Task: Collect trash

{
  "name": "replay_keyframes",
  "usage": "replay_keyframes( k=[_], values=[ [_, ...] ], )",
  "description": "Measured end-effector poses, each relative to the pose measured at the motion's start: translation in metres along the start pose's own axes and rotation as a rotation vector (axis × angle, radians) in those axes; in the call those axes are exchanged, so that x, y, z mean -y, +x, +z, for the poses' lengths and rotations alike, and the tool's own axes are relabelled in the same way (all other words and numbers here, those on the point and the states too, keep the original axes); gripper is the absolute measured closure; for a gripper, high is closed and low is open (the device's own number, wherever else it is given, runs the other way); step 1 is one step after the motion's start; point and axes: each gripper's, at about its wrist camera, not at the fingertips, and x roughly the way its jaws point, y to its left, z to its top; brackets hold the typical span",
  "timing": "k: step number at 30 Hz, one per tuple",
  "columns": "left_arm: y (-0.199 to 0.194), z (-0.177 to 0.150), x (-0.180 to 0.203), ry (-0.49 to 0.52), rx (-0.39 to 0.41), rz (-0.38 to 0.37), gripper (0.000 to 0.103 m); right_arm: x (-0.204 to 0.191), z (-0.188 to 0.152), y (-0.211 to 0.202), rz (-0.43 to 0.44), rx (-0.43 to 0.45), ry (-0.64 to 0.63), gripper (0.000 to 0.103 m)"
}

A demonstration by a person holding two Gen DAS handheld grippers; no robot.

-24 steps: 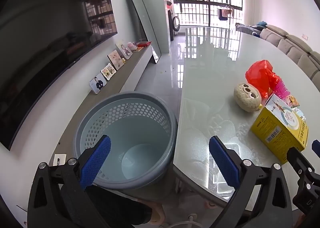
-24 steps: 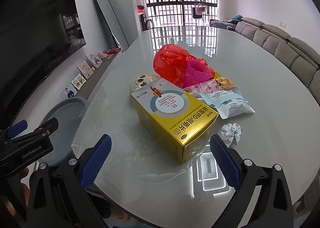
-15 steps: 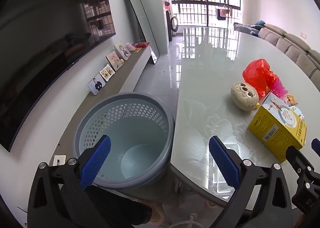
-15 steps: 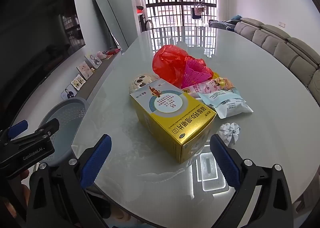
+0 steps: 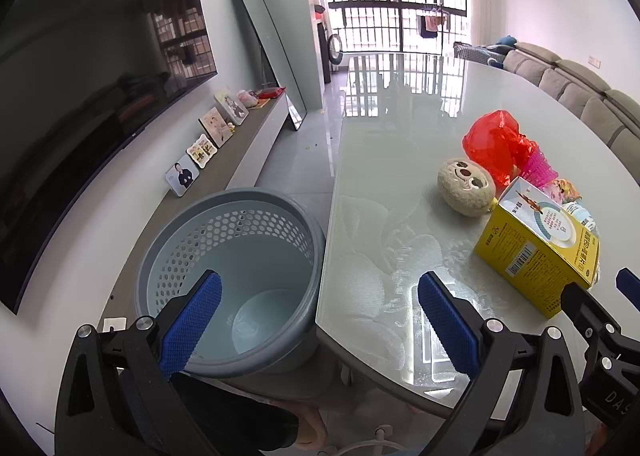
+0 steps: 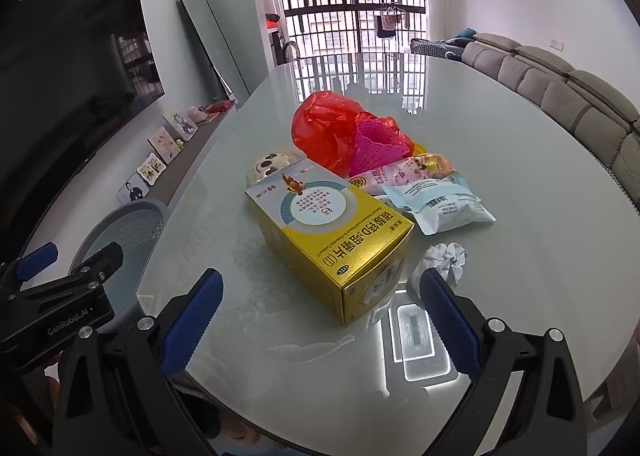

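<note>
Your right gripper (image 6: 320,320) gapes wide at the box (image 6: 332,240) at 12 o'clock; your left gripper (image 5: 318,320), wide and empty, waits over the bin (image 5: 230,280) for the drop.

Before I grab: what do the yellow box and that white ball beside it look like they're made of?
Yellow box: printed cardboard with a glossy, metallic-looking finish, crisp folded edges. White ball: crumpled paper, matte, sharply creased all over.
</note>
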Motion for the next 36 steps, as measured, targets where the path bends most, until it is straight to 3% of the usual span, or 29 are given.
replay_keyframes(
  k=[36],
  values=[
    [-0.0034,0.0,0.0029,0.008,0.005,-0.005,0.006,0.0025,0.0001,-0.0028,-0.006,0.012,0.006,0.009]
  ],
)
